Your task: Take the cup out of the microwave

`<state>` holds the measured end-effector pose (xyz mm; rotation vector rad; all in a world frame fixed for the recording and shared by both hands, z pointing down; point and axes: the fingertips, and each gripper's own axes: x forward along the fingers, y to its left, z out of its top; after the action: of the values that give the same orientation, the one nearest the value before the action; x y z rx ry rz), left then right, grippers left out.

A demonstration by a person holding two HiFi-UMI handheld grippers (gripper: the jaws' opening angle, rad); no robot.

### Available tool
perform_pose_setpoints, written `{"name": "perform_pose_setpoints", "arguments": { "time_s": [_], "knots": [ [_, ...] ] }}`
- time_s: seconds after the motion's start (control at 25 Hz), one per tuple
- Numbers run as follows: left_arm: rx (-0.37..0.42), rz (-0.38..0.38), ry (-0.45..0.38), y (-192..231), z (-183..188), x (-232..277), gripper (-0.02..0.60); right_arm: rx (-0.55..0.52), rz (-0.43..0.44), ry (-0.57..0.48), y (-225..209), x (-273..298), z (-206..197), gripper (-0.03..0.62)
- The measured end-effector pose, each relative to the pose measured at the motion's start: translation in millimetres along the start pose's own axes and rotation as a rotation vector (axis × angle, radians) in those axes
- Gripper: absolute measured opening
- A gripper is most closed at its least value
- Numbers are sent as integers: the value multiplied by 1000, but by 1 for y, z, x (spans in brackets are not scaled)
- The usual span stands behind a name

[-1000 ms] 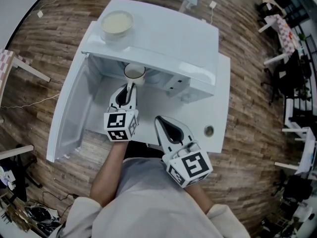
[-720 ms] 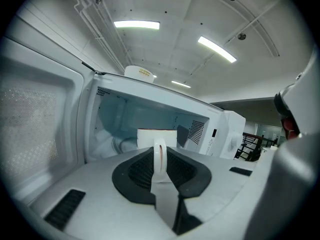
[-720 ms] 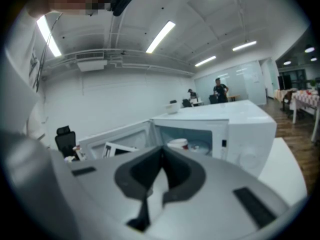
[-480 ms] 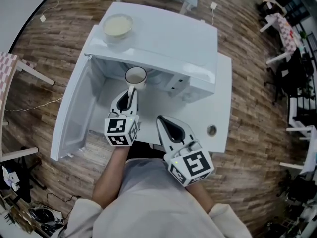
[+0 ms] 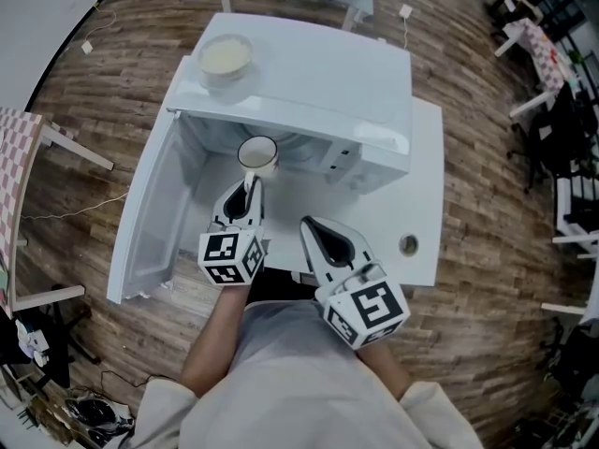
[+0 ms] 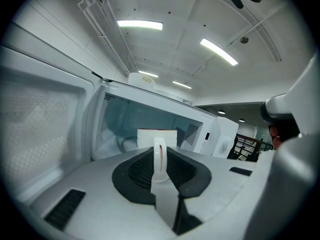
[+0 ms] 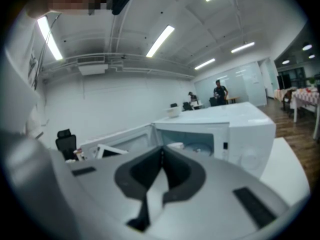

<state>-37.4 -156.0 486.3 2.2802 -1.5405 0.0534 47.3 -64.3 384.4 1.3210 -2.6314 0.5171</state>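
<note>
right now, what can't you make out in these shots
- Base of the cup: in the left gripper view it is hidden behind the left claw, which is clamped on its handle. Whether it rests on the floor of the microwave is unclear.
- Back of the microwave cavity: in the head view, its own top covers it.
- Contents of the bowl: too small to identify in the head view.
- Markings on the control panel: blurred in the right gripper view.

bowl [image 5: 226, 56]: upright, cream contents | table [image 5: 427, 176]: white | floor [image 5: 487, 213]: wood planks
</note>
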Motion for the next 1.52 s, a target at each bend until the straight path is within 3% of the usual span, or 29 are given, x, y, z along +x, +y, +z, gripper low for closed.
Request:
{"name": "perform_pose_setpoints", "arguments": {
  "time_s": [1.52],
  "knots": [
    [14, -58, -49, -32, 32, -67, 66, -25, 32, -51, 14, -18, 10, 21]
  ]
}}
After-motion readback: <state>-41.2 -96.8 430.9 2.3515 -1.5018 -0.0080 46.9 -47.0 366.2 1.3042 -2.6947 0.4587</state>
